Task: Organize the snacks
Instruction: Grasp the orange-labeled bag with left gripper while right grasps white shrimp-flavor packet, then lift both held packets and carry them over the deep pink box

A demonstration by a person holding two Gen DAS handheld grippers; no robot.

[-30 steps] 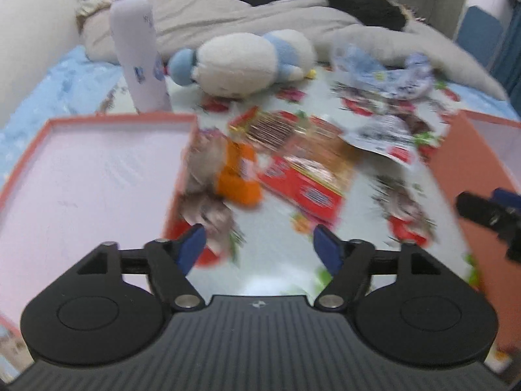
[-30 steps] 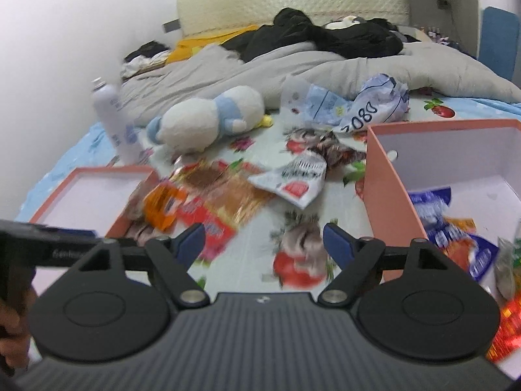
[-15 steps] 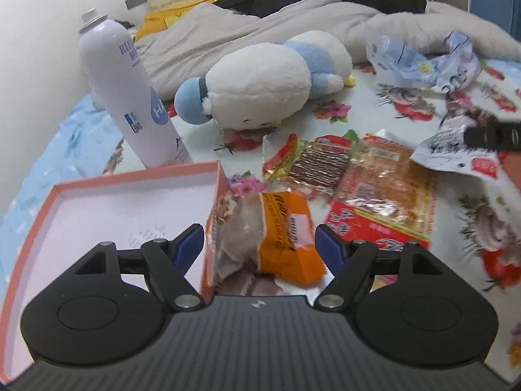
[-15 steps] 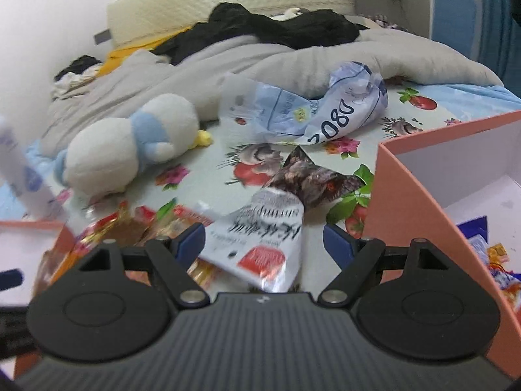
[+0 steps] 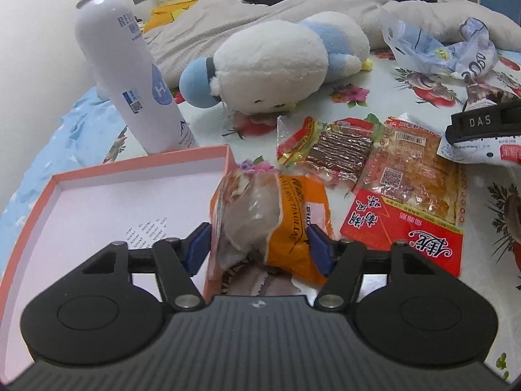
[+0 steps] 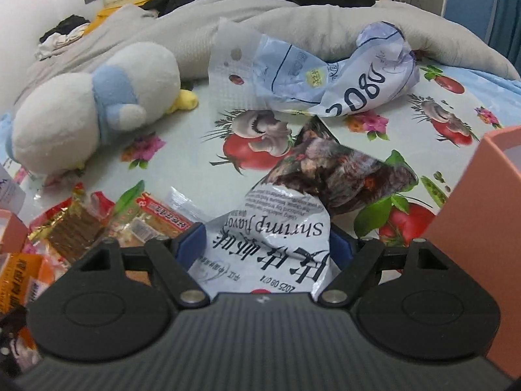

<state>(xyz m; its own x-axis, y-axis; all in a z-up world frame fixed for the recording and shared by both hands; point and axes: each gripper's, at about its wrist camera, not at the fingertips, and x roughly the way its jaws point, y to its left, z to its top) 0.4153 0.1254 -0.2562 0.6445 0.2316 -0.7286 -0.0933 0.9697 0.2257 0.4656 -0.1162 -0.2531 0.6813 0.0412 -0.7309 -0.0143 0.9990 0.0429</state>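
In the left wrist view my left gripper (image 5: 259,249) has its jaws on both sides of an orange and clear snack packet (image 5: 270,218), which leans on the rim of a flat pink tray (image 5: 97,202). In the right wrist view my right gripper (image 6: 267,244) has its jaws on both sides of a white shrimp-flavour packet (image 6: 280,234) with a dark top. Two flat red snack packets (image 5: 407,195) lie on the patterned cloth between them. The right gripper's body (image 5: 485,122) shows at the right edge of the left view.
A white spray can (image 5: 130,75) stands behind the tray. A white and blue plush toy (image 5: 270,62) and a crumpled blue plastic bag (image 6: 312,75) lie further back, before a grey blanket. A tall pink box (image 6: 482,202) stands at the right.
Both grippers moved forward and down onto their packets. The left jaws narrowed around the orange packet. The right gripper moved from above the box side to the white shrimp packet.
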